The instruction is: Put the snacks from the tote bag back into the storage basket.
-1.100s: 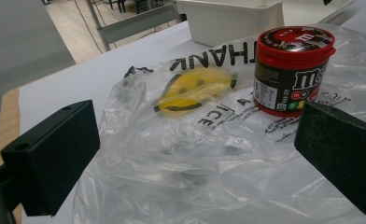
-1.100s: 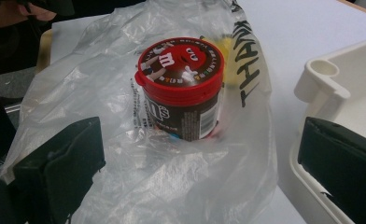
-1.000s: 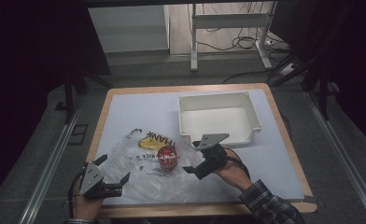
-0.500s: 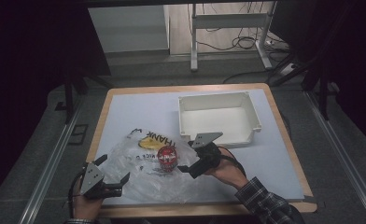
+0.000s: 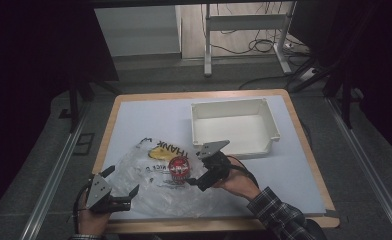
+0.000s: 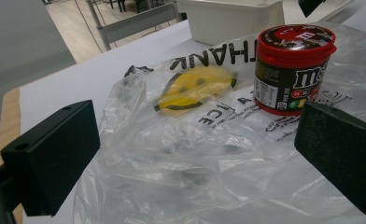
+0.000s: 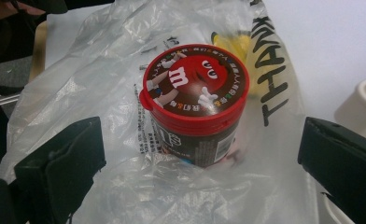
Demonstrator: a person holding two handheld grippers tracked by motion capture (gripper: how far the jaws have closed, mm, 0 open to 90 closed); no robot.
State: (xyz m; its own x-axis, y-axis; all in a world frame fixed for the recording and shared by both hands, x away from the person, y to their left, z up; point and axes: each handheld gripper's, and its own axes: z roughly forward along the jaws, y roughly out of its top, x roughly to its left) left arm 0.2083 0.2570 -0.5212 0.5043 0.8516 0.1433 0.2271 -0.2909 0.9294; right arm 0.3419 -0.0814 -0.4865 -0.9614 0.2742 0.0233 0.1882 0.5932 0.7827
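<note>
Candy tub [image 5: 178, 168]: upright on the clear plastic bag [image 5: 149, 187], red lid on, near the front middle of the bench [image 5: 134, 115]; seen close in the right gripper view [image 7: 195, 105] and in the left gripper view [image 6: 293, 67]
Right gripper [image 5: 196, 181]: jaws spread wide, holding nothing, aimed at the tub from just beside it
Left gripper [image 5: 126, 199]: jaws apart, empty, low at the front left corner of the bag, well apart from the tub
White bin [image 5: 234, 127]: empty, behind the tub, toward the far right of the bench
Likely step: closing on the tub to lift it, probably toward the bin
Risk, film caught: bag lying under and around the tub base, so a low grasp could pinch plastic along with the tub and drag the whole bag up
Risk, slip: round glossy wall, so an off-centre squeeze could spin or squirt the tub out sideways
Risk, tipping: a jaw nudging the lid before closing could topple the tub on the slippery film
Risk, bag sliding: nothing pinning the bag, hence shifting under any push
</note>
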